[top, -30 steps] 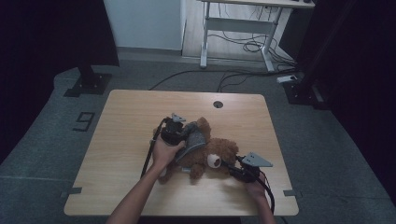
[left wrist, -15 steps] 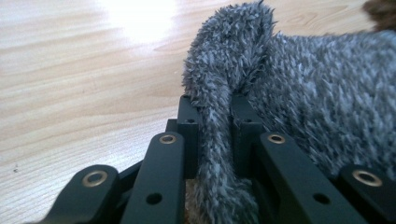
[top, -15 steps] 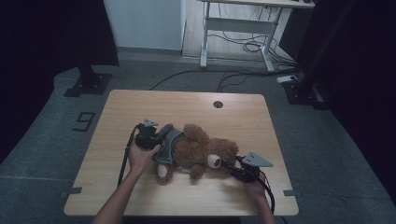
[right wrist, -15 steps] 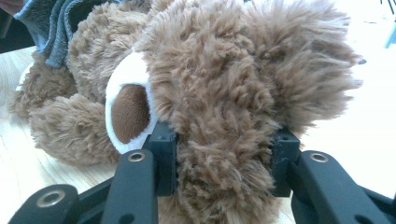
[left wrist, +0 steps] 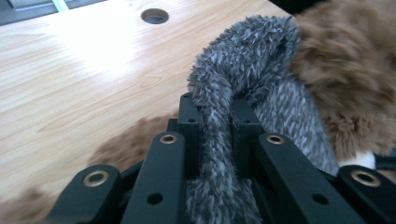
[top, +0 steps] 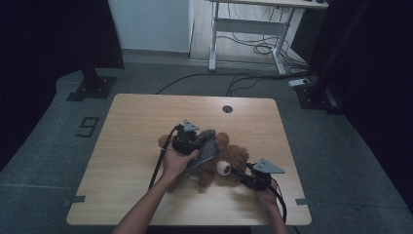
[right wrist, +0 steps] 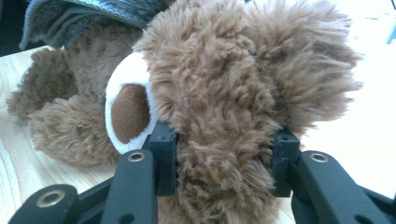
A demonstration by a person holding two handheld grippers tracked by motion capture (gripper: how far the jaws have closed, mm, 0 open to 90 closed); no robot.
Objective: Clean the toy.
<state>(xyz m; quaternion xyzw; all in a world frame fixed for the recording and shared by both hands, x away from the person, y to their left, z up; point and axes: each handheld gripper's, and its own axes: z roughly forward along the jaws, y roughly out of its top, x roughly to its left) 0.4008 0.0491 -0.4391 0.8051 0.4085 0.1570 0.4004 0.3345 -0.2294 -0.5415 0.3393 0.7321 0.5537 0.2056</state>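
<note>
Between the jaws of the left gripper [left wrist: 217,140] a fold of grey fuzzy cloth [left wrist: 243,88] was pinched tight, the jaws drawn nearly together on it, in the left gripper view. The cloth rose out of the grip and arched over ahead of the jaws, draping onto the brown teddy bear [left wrist: 345,79] just beyond and to that gripper's right. In the high view the left gripper [top: 187,141] sat over the bear's [top: 229,158] body, with the grey cloth [top: 204,152] between it and the bear's head. The right gripper [right wrist: 219,163] was clamped on a thick tuft of the bear's [right wrist: 224,93] brown fur (which part of the bear could not be told), with the white and brown muzzle just left of its left jaw. The bear lay on the wooden table [top: 146,117], between the two grippers.
</note>
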